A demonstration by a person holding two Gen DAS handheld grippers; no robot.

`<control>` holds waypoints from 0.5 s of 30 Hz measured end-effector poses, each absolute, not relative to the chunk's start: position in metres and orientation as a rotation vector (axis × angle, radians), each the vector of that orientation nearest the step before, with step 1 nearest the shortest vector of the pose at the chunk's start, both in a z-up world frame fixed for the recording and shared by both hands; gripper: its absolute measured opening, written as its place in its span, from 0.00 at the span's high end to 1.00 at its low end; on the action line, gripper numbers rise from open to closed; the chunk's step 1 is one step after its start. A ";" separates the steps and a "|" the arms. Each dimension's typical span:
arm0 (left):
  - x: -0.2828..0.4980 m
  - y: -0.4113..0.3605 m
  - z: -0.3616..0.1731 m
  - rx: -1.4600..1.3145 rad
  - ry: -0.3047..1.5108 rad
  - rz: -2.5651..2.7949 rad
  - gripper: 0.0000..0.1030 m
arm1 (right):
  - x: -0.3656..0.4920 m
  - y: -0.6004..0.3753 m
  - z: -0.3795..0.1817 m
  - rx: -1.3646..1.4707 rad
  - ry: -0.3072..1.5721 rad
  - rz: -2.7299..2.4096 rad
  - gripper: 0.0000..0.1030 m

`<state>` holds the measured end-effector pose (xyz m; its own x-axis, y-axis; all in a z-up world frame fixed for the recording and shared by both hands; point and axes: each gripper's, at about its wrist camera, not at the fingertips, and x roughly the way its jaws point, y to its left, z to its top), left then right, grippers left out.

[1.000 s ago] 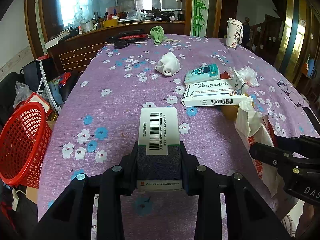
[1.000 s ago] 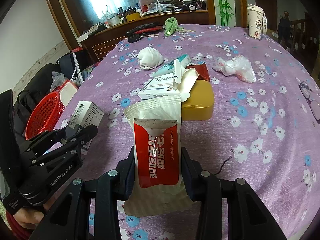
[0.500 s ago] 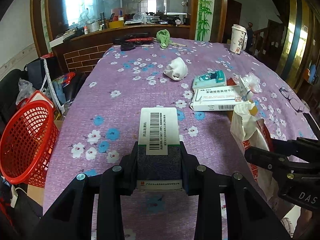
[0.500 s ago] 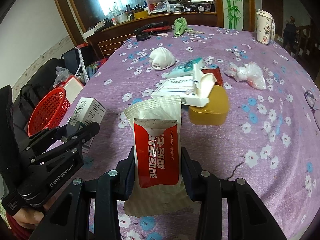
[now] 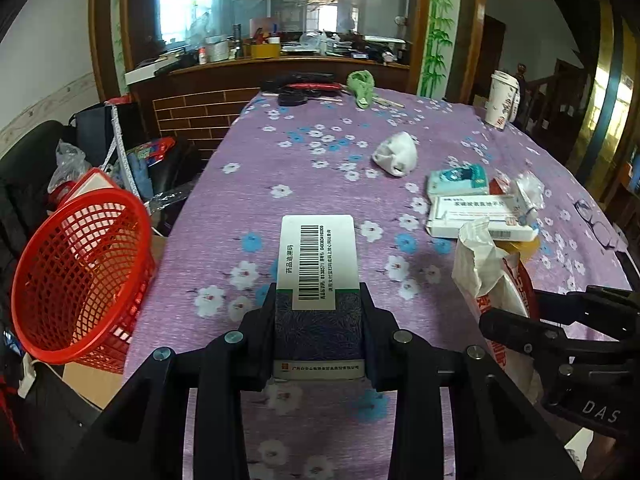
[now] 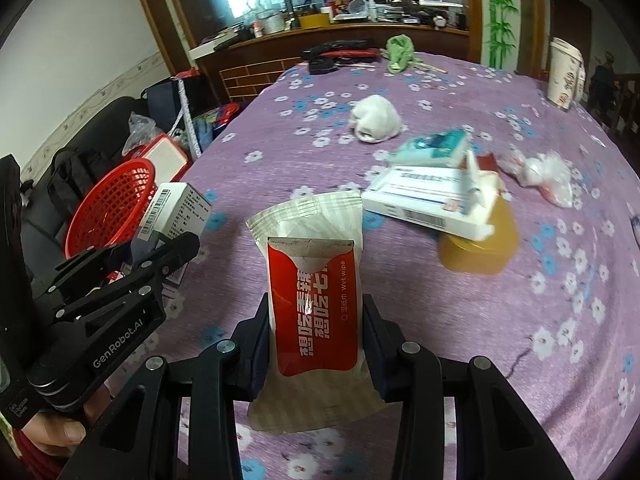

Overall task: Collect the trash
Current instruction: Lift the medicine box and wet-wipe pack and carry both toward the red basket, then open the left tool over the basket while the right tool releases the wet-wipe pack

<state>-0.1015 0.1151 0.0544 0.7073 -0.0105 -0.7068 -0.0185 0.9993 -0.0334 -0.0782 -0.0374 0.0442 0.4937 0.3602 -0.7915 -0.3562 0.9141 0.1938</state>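
My left gripper (image 5: 319,320) is shut on a white medicine box with a barcode (image 5: 318,264), held above the purple flowered tablecloth (image 5: 312,184). My right gripper (image 6: 316,320) is shut on a red and white wet wipe pack (image 6: 312,292). The pack also shows at the right of the left wrist view (image 5: 492,276), and the box at the left of the right wrist view (image 6: 172,212). A red mesh basket (image 5: 76,280) stands off the table's left edge, below and left of the box; it also shows in the right wrist view (image 6: 112,208).
On the table lie a crumpled white tissue (image 5: 396,154), a teal tissue pack (image 5: 458,180), a long white medicine box (image 5: 476,216) on a yellow container (image 6: 476,248), a crumpled plastic bag (image 6: 548,176), a paper cup (image 5: 502,98), glasses (image 5: 596,224). Bags crowd the floor at left.
Both grippers have drawn back toward the table's near left edge with their loads. The red basket looks larger and closer in both views.
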 end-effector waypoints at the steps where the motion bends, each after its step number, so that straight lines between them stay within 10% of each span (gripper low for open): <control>1: -0.102 0.118 0.055 -0.043 0.783 0.010 0.68 | -0.078 -0.033 0.045 -0.004 0.960 0.439 0.58; 15: -0.110 0.184 0.076 -0.106 0.726 0.121 0.68 | -0.063 0.027 0.060 -0.079 0.959 0.527 0.58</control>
<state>-0.1100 0.1836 0.0762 0.7415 0.0737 -0.6669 -0.1473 0.9876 -0.0547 -0.0633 0.0265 0.0596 0.4592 0.3932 -0.7966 -0.4614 0.8718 0.1644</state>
